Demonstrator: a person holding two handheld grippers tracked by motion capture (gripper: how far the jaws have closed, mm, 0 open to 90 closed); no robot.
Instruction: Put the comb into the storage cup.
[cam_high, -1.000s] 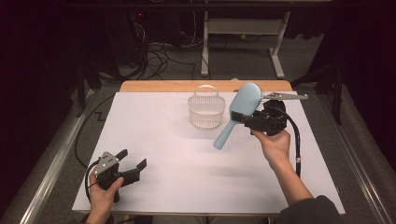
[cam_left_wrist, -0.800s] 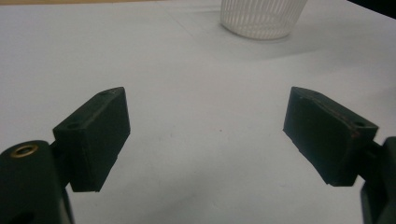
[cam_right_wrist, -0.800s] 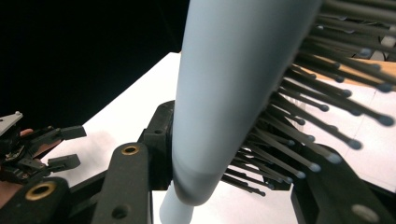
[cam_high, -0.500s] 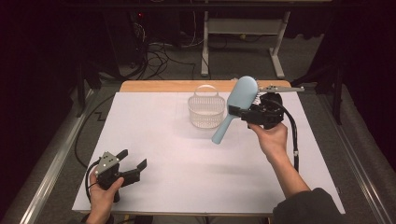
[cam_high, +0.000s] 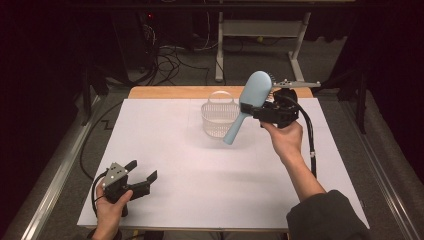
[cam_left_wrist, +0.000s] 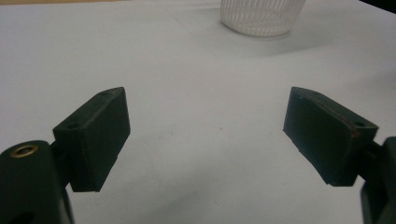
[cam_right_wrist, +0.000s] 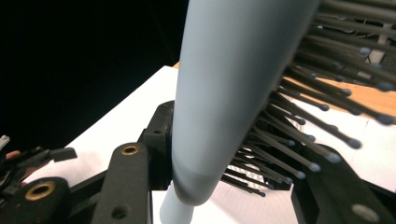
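At the near left of the white table, the left gripper is held low by the person's left hand. Its jaws are spread wide apart, and nothing is gripped or touched by them; in the left gripper view, bare tabletop is seen between the two black pads. The white slatted basket is seen well ahead of this gripper, toward the far side of the table, and its lower wall appears at the top of the left gripper view.

Further right, a light blue hairbrush is clamped in the right gripper, which is held above the table by the right hand. The brush is gripped near the neck, where the head narrows into the handle; in the right gripper view the blue body is pinched between the jaws, with the dark bristles fanned out to one side. The brush is tilted: the oval head is raised up and away, while the handle slopes down toward the person's left. The handle's end is seen in front of the basket's right side; whether it is touched cannot be told.
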